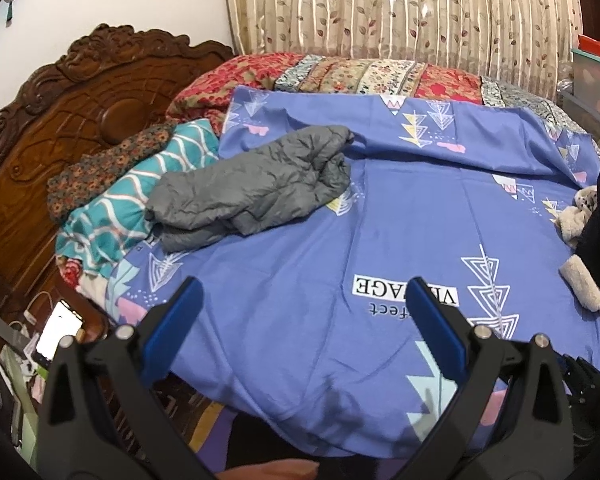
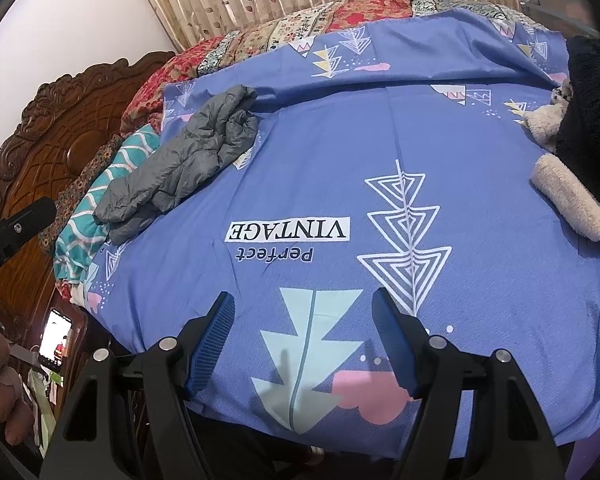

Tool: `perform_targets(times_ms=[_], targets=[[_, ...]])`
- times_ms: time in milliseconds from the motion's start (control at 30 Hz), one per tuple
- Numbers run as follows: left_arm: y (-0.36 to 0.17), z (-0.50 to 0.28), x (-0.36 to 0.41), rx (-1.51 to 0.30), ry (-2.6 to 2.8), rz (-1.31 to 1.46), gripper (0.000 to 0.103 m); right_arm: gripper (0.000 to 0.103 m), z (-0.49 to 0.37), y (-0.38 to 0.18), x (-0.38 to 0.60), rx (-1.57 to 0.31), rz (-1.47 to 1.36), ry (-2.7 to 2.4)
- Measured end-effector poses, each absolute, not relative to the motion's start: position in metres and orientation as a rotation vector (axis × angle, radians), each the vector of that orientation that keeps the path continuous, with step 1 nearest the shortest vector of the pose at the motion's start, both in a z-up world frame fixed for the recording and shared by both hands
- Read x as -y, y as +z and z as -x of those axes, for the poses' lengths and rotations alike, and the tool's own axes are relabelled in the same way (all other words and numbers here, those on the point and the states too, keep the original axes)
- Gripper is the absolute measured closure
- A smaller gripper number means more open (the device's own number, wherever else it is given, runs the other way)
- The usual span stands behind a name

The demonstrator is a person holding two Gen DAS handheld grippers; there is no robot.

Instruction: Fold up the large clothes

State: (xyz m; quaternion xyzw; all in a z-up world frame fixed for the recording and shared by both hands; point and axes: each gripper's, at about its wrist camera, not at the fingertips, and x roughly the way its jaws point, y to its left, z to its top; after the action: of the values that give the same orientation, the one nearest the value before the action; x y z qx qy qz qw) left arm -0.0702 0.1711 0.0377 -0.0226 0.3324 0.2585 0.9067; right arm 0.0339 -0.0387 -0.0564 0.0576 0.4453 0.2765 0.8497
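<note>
At the far left stands the carved wooden headboard (image 1: 60, 120), and below it, past the bed's left edge, a lit phone (image 1: 60, 322) lies among clutter. Against the headboard end of the bed sit a brown floral cloth (image 1: 100, 164) and a teal cloth with white wavy lines (image 1: 116, 208). Just right of these, the grey garment (image 1: 256, 184) lies crumpled in a long bunch on the blue printed sheet (image 1: 400, 220), near the bed's left edge and toward its far side, one end overlapping the teal cloth. The left gripper (image 1: 302, 312) hovers over the bed's near edge with its blue-padded fingers (image 1: 172, 328) spread wide, nothing between them. The sheet carries white triangle prints and the words "Perfect VINTAGE" (image 2: 286, 230), read upside down. The right gripper (image 2: 304, 336) also hangs above the near edge, fingers wide apart and empty, over a pale blue tree print. Along the bed's far edge runs a red patchwork quilt (image 1: 340, 74) before a leaf-patterned curtain (image 1: 400, 4). At the right edge lie a beige plush piece (image 2: 572, 208) and dark fleece (image 2: 592, 100).
</note>
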Motion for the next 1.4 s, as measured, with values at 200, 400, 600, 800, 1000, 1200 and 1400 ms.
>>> perform_targets(times_ms=[200, 400, 600, 800, 1000, 1200, 1400], targets=[[0.037, 0.071, -0.172, -0.685, 0.544, 0.04, 0.006, 0.014, -0.032, -0.058, 0.037, -0.94, -0.118, 0.586], [0.036, 0.072, -0.173, -0.687, 0.547, 0.038, 0.006, 0.014, -0.032, -0.058, 0.037, -0.941, -0.119, 0.585], [0.036, 0.073, -0.173, -0.689, 0.546, 0.038, 0.006, 0.014, -0.031, -0.059, 0.036, -0.941, -0.116, 0.588], [0.035, 0.073, -0.174, -0.695, 0.54, 0.038, 0.006, 0.014, -0.03, -0.059, 0.037, -0.939, -0.115, 0.588], [0.032, 0.076, -0.173, -0.707, 0.524, 0.034, 0.006, 0.014, -0.03, -0.057, 0.038, -0.935, -0.116, 0.587], [0.026, 0.076, -0.162, -0.717, 0.49, 0.029, 0.006, 0.014, -0.033, -0.057, 0.041, -0.936, -0.122, 0.582], [0.026, 0.076, -0.147, -0.71, 0.44, 0.002, 0.006, 0.014, -0.033, -0.056, 0.043, -0.935, -0.121, 0.58]])
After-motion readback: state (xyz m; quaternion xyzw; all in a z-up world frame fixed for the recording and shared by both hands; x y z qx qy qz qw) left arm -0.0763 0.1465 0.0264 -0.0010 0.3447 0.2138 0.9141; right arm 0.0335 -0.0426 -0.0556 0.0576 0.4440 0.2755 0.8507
